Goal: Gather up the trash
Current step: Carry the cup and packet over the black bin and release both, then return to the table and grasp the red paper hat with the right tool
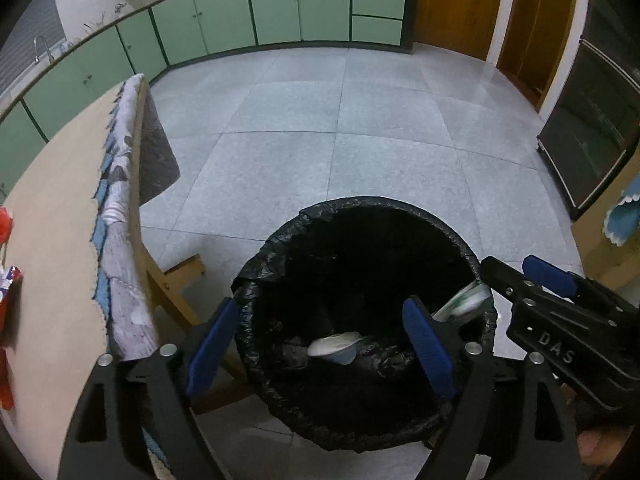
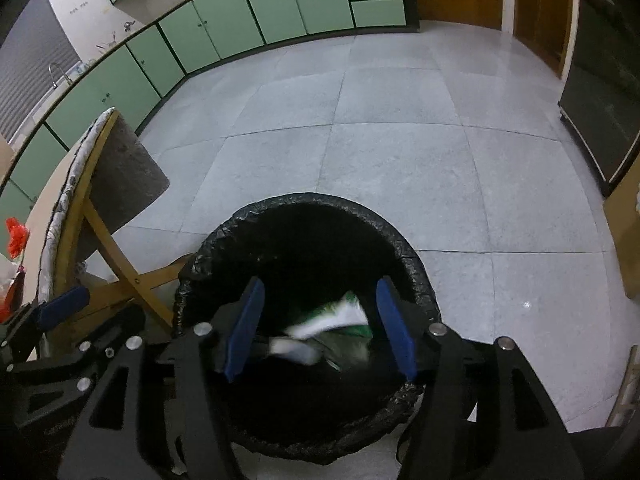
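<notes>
A round bin lined with a black bag stands on the floor below both grippers; it also shows in the right wrist view. My left gripper is open and empty over the bin. A white cup lies inside. My right gripper is open above the bin; a green and white wrapper, blurred, is between and below its fingers, inside the bin. The wrapper and the right gripper also show in the left wrist view.
A table with a patterned cloth edge is at the left, with red and white trash on it and wooden legs beside the bin. Green cabinets line the far wall. Grey tiled floor lies beyond.
</notes>
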Available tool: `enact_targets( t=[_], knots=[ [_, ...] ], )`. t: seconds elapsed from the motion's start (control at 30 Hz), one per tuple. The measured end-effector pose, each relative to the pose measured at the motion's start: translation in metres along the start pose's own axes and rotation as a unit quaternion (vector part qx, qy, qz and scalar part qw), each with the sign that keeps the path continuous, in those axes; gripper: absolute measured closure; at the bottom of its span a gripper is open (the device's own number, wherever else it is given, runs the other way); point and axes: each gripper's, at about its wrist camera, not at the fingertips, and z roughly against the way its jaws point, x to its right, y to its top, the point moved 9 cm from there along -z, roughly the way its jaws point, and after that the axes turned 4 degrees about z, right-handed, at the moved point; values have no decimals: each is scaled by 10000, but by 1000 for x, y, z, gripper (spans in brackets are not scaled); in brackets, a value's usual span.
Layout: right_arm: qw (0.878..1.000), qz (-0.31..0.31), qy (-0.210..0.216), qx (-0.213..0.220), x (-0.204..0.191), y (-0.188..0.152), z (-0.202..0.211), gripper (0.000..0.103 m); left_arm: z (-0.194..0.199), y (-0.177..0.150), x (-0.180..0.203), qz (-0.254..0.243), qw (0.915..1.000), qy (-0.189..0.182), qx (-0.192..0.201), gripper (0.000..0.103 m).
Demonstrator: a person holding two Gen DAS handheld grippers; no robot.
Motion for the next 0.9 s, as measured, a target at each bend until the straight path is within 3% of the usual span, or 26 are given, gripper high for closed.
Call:
enact_targets(
  t=[0.33, 0.47, 0.57, 0.77, 0.9],
  knots=[
    [9998, -72, -25, 204, 5, 8, 29, 46, 13, 9, -11, 168, 9997, -86, 131, 19],
    [9989, 114, 31, 462, -8, 11, 60, 46, 56, 4, -35, 458, 9975, -117, 526, 16],
    [9967, 435, 159, 673, -28, 13, 88, 46, 95, -8, -76, 717, 9934, 144, 883, 14],
    [9797, 1489, 852, 1033, -123, 1, 136, 39, 167, -61, -182, 1464, 9753, 917, 1379, 13],
    [9587, 2164, 1500, 1072, -209, -22, 150, 36, 215, -112, -256, 2063, 9507, 1569, 1703, 10]
  ],
)
